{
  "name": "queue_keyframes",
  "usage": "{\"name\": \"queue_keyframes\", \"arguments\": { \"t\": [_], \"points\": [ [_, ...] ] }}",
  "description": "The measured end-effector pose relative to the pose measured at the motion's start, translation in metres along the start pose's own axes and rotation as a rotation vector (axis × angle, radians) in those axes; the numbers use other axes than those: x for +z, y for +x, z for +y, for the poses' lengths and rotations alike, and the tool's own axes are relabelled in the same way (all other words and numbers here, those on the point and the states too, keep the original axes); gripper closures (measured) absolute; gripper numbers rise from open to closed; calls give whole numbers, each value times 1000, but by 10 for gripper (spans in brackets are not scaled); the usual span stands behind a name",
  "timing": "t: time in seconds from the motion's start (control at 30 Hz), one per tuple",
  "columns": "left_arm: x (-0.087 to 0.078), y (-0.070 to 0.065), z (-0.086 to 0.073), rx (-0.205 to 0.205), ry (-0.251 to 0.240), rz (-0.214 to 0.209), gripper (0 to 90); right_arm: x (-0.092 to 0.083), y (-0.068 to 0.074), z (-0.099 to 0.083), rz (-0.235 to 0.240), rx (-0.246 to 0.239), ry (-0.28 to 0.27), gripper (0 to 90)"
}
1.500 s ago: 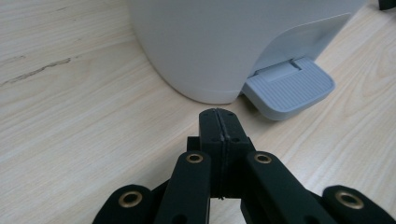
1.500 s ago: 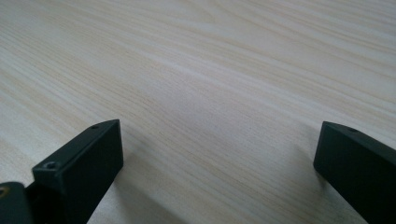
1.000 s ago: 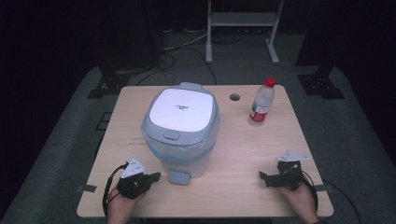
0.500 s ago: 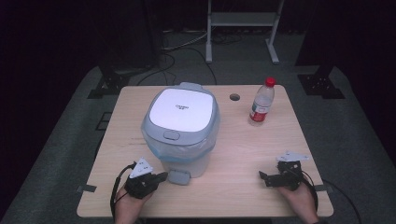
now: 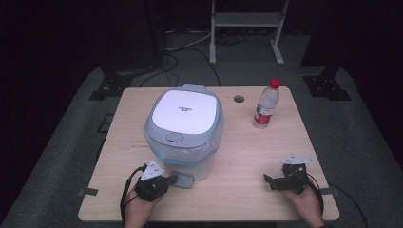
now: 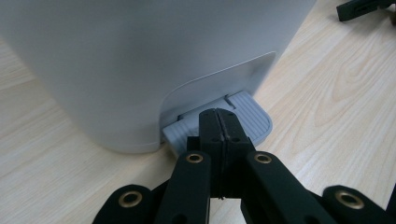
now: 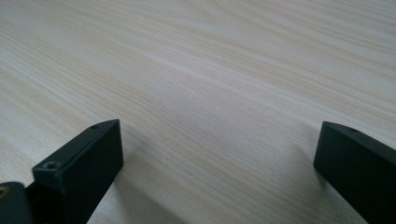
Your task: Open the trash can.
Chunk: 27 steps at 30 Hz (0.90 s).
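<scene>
Directly ahead of my left gripper [image 6: 218, 122], jaws pressed together and empty, lies the bin's [image 5: 183, 133] pedal [image 6: 247, 114], while my right gripper [image 5: 270, 180] rests wide open, well apart.

Two hands enter from the bottom edge of the high view, each holding a set of black tongs. The left hand [image 5: 138, 209] sits at the lower left of centre, its left tongs [image 5: 177, 179] pointing toward the right of the frame. In the left gripper view, the two jaws are pressed flat together, nothing between them, tips near the centre of the frame. The right hand [image 5: 304, 204] rests at the lower right, its right tongs [image 5: 267, 179] pointing toward the left of the frame. In the right gripper view, its jaws stand wide apart at the lower corners, holding nothing.
</scene>
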<state>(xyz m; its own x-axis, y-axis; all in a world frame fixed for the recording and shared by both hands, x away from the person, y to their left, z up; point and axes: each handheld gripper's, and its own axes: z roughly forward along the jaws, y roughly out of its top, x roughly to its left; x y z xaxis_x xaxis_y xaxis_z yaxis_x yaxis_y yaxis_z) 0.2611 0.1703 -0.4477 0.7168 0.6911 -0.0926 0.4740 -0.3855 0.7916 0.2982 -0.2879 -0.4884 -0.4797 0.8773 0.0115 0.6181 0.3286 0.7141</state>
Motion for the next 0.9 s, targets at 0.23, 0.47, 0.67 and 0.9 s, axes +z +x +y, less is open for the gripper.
{"name": "queue_keyframes", "arguments": {
  "t": [0.23, 0.47, 0.67, 0.9],
  "points": [
    [8, -5, 1, 6, 6, 5, 900, 0, 0, 0, 0, 0, 0, 3],
    [16, -9, 2, 13, 4, 9, 900, 0, 0, 0, 0, 0, 0, 3],
    [18, -8, 1, 17, -10, 22, 900, 0, 0, 0, 0, 0, 0, 3],
    [21, -11, 0, 16, -19, 12, 896, 0, 0, 0, 0, 0, 0, 3]
  ]
}}
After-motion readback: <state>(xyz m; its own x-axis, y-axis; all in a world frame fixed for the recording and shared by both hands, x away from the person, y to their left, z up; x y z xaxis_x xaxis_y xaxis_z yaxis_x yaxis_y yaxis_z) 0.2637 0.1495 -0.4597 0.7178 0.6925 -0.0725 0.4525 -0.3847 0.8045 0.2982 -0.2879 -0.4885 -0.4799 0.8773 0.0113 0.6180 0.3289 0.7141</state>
